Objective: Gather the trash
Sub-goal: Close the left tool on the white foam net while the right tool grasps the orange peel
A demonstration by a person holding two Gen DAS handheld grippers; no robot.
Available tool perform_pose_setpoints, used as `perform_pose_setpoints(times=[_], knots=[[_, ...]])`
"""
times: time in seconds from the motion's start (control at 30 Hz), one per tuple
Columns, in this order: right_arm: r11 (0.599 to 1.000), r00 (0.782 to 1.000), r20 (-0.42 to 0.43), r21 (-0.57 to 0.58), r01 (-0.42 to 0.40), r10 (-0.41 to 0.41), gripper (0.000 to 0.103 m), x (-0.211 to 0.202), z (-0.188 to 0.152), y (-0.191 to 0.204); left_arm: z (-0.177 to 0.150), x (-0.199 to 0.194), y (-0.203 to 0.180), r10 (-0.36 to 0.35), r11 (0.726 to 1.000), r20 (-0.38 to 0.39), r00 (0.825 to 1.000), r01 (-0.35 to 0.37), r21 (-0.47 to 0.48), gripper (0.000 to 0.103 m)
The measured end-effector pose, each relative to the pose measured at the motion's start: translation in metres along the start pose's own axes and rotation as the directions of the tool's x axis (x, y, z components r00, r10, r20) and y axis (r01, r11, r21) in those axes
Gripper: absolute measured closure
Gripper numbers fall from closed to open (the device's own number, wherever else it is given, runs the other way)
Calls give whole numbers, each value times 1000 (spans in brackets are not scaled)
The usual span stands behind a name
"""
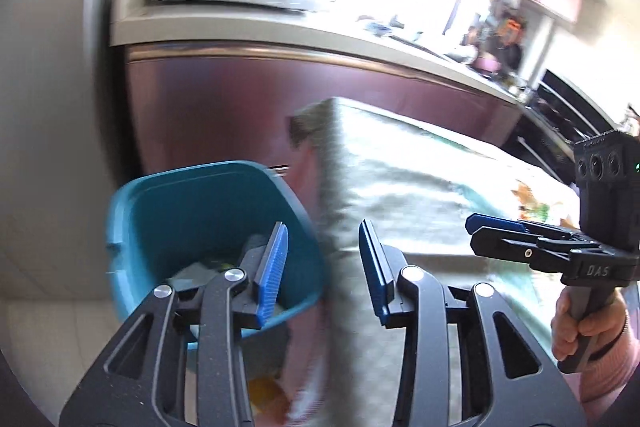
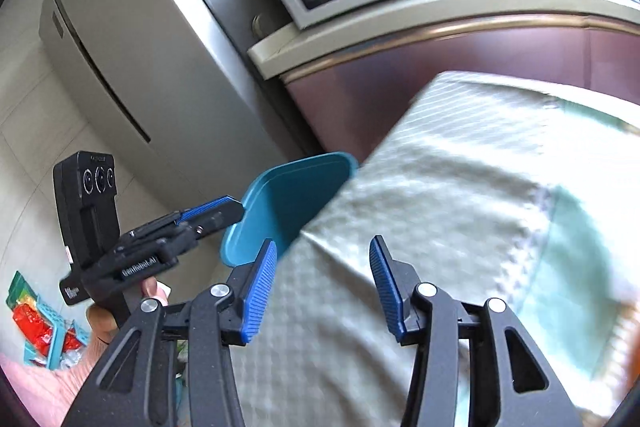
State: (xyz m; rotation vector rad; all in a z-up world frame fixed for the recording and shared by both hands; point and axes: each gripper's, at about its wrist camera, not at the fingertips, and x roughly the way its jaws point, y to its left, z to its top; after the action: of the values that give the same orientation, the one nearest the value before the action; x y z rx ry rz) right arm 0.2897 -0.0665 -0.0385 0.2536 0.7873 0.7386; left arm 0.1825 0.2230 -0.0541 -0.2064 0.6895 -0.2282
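Trash already lies in the teal plastic waste bin [image 1: 208,227] seen from the left wrist: pale scraps and something greenish at the bottom, too blurred to name. That bin stands on the floor just beside the corner of the table draped in a pale checked cloth [image 1: 420,195], its mouth open upward and its long axis near vertical. The left gripper [image 1: 322,263] hangs over the bin's near rim and the cloth edge with its blue-padded jaws parted and nothing between them. At the right edge the right gripper [image 1: 496,227], held in a hand [image 1: 580,323], shows its fingers close together from the side; I cannot tell its grip from here.

From the right wrist, the right gripper [image 2: 324,287] is released too, jaws apart over bare cloth, holding nothing. The bin's rim [image 2: 296,167] peeks out past the table corner, with the left gripper [image 2: 216,209] just beside it. I judge the scraps light, soft and crushable, best pinched across a thin edge; the bin itself looks stiff and light, best taken by its rim.
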Motion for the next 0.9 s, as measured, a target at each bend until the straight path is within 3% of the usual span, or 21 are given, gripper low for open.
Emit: perform_pose_setpoints(times=[0.17,0.3,0.47,0.7,0.9], knots=[[993,991,77,55,104,-108,56,-62,-24,-32,6,11,-51,-91,994,-25,996,92,60,65],[973,969,121,108,204,-216,56,-106,-42,-59,4,28,-94,-152,982,-70,986,159,98,64],[946,944,136,168,277,-300,56,-133,-54,-90,2,54,-138,-213,967,-135,968,229,116,64],[932,934,117,179,316,-339,56,-135,-62,-112,11,104,-182,-253,958,-208,945,275,85,61],[929,935,92,178,323,-343,56,-122,-63,-115,18,131,-206,-243,960,-235,941,268,83,60]])
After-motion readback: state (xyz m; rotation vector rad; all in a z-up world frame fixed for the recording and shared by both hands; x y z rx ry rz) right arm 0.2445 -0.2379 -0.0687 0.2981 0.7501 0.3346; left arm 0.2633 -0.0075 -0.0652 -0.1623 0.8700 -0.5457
